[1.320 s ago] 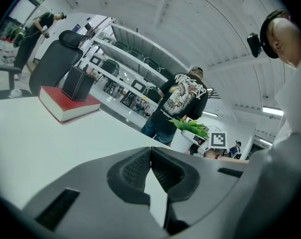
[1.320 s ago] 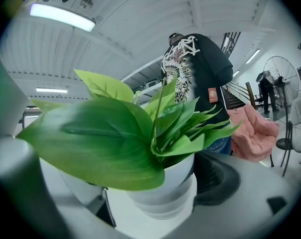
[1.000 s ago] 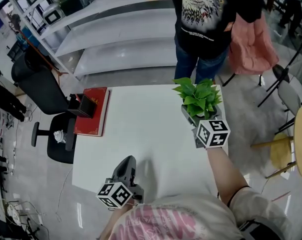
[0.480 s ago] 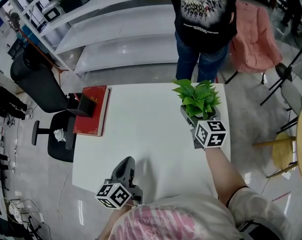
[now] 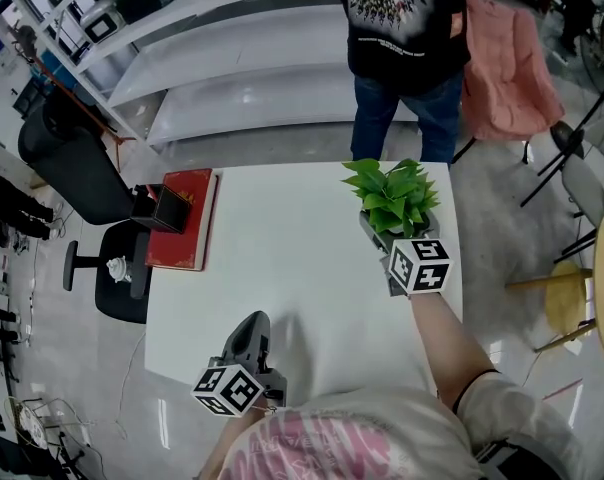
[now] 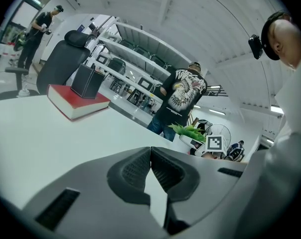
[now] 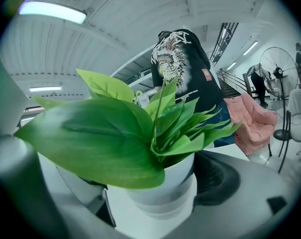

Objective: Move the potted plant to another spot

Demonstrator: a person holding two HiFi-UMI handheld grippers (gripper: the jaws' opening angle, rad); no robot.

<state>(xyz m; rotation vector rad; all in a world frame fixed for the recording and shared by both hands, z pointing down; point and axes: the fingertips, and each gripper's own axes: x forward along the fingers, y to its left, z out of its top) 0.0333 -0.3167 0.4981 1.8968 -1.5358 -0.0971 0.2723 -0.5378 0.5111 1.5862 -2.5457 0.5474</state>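
The potted plant (image 5: pixel 394 193), green leaves in a white pot (image 7: pixel 163 190), stands at the far right corner of the white table (image 5: pixel 282 258). My right gripper (image 5: pixel 392 226) reaches in from the near side with a jaw on each side of the pot. In the right gripper view the right pad (image 7: pixel 215 178) presses the pot's side, while a big leaf hides most of the left jaw. My left gripper (image 5: pixel 250 333) rests low near the table's front edge, jaws together (image 6: pixel 151 156) with nothing between them.
A red book (image 5: pixel 185 221) with a black box (image 5: pixel 164 210) on it lies at the table's left edge. A person (image 5: pixel 407 48) stands just beyond the far edge, beside a pink coat (image 5: pixel 507 68). A black chair (image 5: pixel 77 168) is at left and a yellow stool (image 5: pixel 572 298) at right.
The standing person has shifted a little farther from the table. The plant and both grippers have hardly moved.
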